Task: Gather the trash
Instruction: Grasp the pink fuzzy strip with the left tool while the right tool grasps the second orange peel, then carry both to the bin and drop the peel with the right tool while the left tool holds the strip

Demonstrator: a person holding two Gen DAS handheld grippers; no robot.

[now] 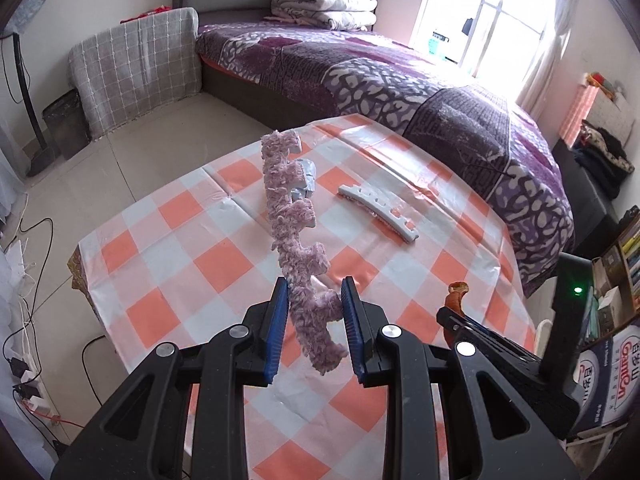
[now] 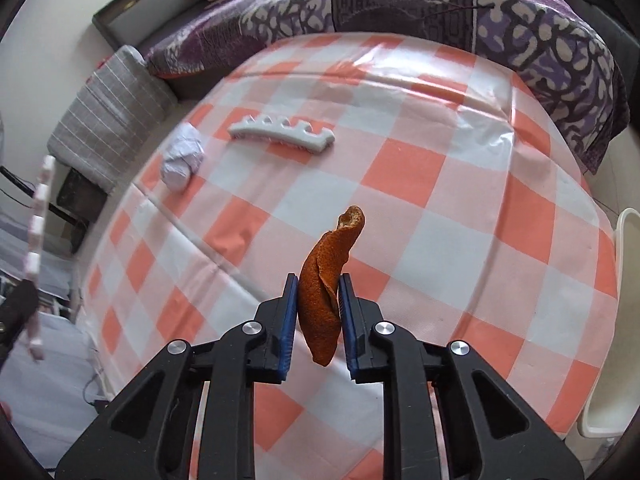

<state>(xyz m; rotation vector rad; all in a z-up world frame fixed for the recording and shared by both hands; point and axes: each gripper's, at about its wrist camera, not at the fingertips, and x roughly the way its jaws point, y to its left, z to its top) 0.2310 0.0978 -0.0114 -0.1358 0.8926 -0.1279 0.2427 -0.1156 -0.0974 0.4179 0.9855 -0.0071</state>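
My left gripper (image 1: 314, 292) is shut on a long pink foam strip (image 1: 292, 224) with notched edges, held upright above the checked table (image 1: 192, 248). The strip also shows at the left edge of the right wrist view (image 2: 38, 216). My right gripper (image 2: 318, 286) is shut on a curled orange peel (image 2: 326, 276), held above the table; the peel also shows in the left wrist view (image 1: 456, 298). A second foam strip (image 2: 282, 130) lies flat, white side up, on the table, also seen in the left wrist view (image 1: 378, 206). A crumpled white paper ball (image 2: 182, 158) lies to its left.
A bed with a purple patterned cover (image 1: 380, 72) runs along the table's far side. A dark bin (image 1: 66, 122) stands on the floor beside a grey checked cloth-covered seat (image 1: 136, 68). A white chair (image 2: 626, 320) is at the table's right. Cables lie on the floor at the left.
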